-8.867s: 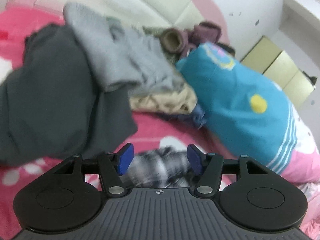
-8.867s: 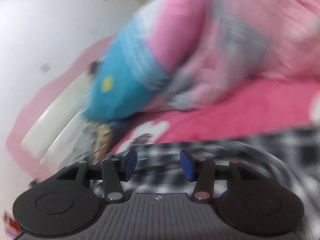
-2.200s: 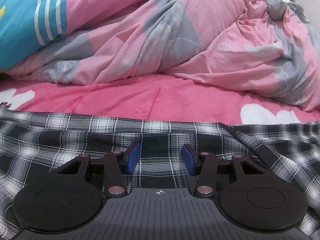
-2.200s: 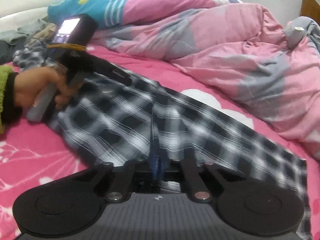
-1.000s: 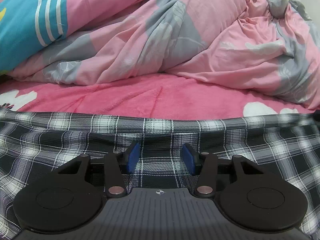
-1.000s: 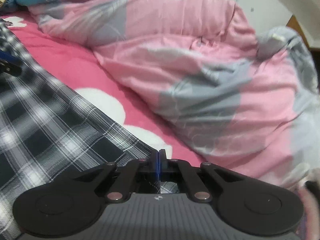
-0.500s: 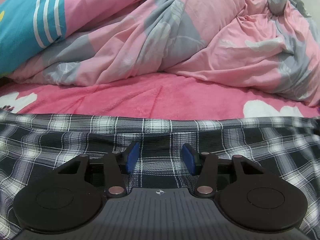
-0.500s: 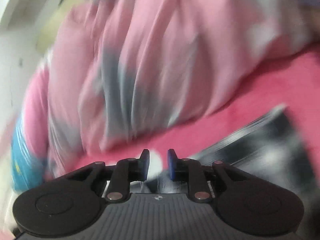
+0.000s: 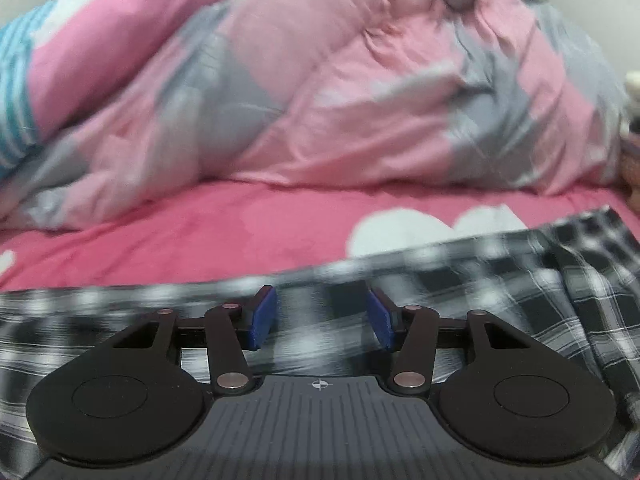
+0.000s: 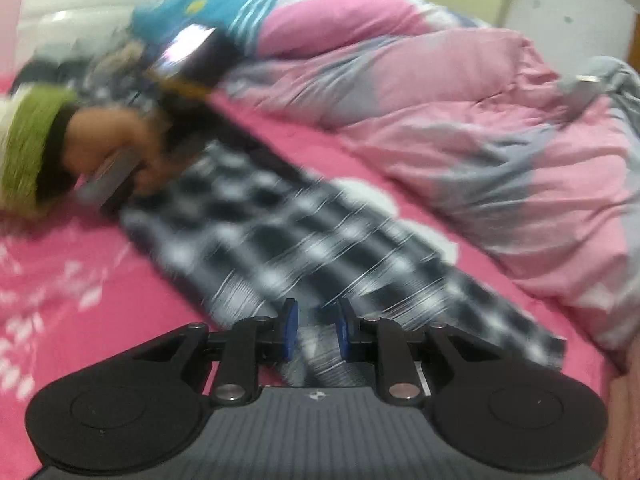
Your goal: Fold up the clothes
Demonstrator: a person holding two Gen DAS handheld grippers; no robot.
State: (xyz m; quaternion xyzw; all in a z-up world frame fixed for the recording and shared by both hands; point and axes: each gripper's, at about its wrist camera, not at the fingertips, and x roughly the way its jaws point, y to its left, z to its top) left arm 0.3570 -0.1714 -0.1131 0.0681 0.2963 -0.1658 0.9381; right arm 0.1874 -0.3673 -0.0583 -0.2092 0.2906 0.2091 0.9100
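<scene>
a black-and-white plaid garment [image 10: 304, 248] lies spread in a long strip on the pink bed sheet [image 10: 80, 280], running from the person's left hand [image 10: 116, 148] at one end toward the right gripper [image 10: 313, 334] at the other. beside the strip's far long edge a rumpled pink and grey duvet [image 10: 460, 128] is heaped on the bed, with a teal striped cloth [image 10: 224, 4] at its head end.

the left gripper [image 9: 322, 318] hangs over the plaid cloth with its blue pads [image 9: 262, 316] standing well apart; the cloth shows under and past them, and nothing is clamped between them. a white heart print [image 9: 420, 228] on the sheet shows just beyond the garment's edge in that view.

the right gripper is low over the near end of the garment, its pads [image 10: 289, 330] parted by a narrow gap. plaid cloth shows in and behind that gap, but blur hides whether the pads press on it.

in the right wrist view the left hand, in a green cuff [image 10: 32, 144], grasps its gripper's handle at the garment's far end.
</scene>
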